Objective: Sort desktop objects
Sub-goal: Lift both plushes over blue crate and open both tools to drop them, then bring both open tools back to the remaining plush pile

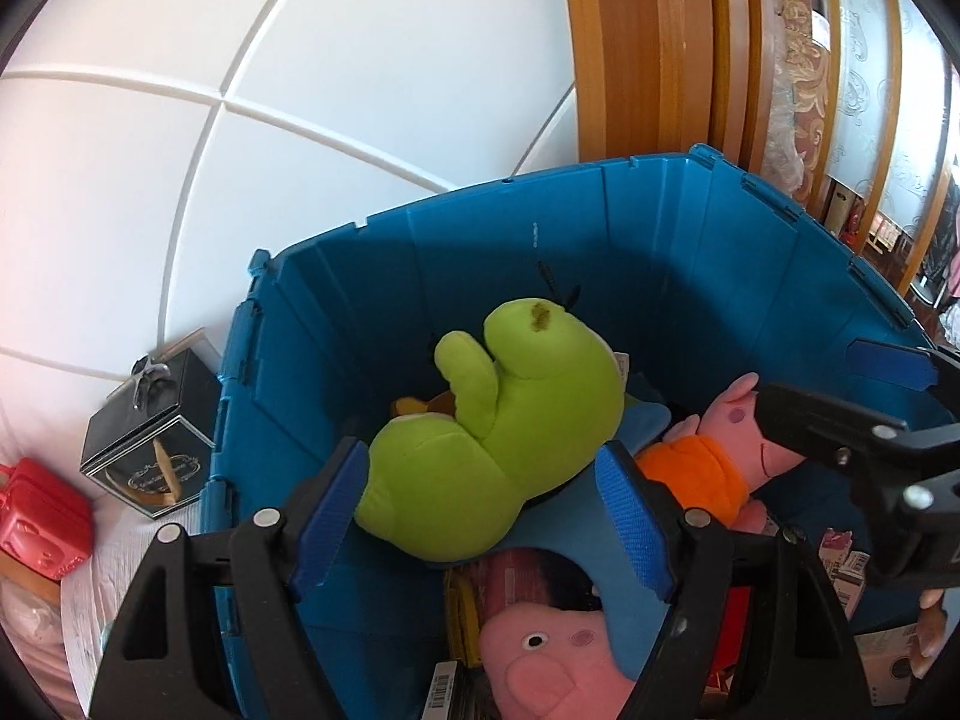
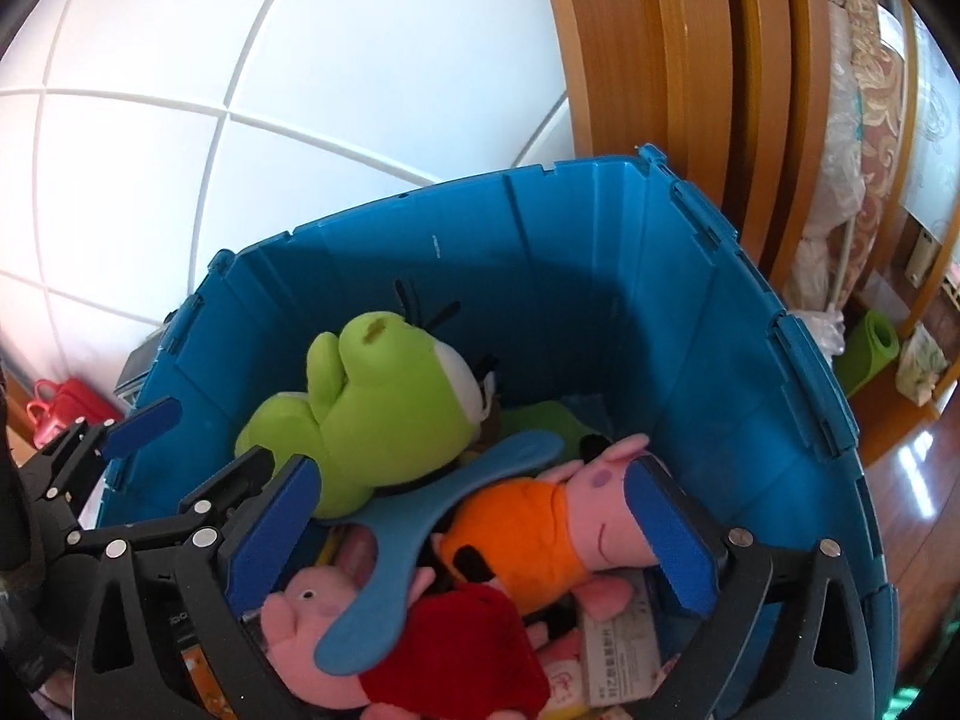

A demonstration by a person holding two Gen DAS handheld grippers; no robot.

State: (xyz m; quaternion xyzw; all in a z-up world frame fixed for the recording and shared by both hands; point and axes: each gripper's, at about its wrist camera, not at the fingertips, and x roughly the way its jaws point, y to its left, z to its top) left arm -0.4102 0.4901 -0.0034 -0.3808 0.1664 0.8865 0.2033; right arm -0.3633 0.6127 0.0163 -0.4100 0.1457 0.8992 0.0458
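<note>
Here, both your grippers hang over the blue crate (image 2: 690, 276) with jaws released, gripping nothing. Your right gripper (image 2: 480, 534) frames the orange-shirted pig plush (image 2: 540, 528); your left gripper (image 1: 480, 510) frames the green plush (image 1: 480, 438), both lying inside the crate. Dipping lower could snag the blue felt piece (image 2: 420, 516) or drag a toy out. Card labels below are unreadable; the black box (image 1: 150, 438) outside shows illegible script.

My way into the blue bin (image 2: 690, 324) is open from above. Its far wall is bare; the floor is crowded with a green plush (image 2: 372, 408), an orange-shirted pig (image 2: 540, 528) and a red-dressed pig (image 2: 420, 654).
</note>
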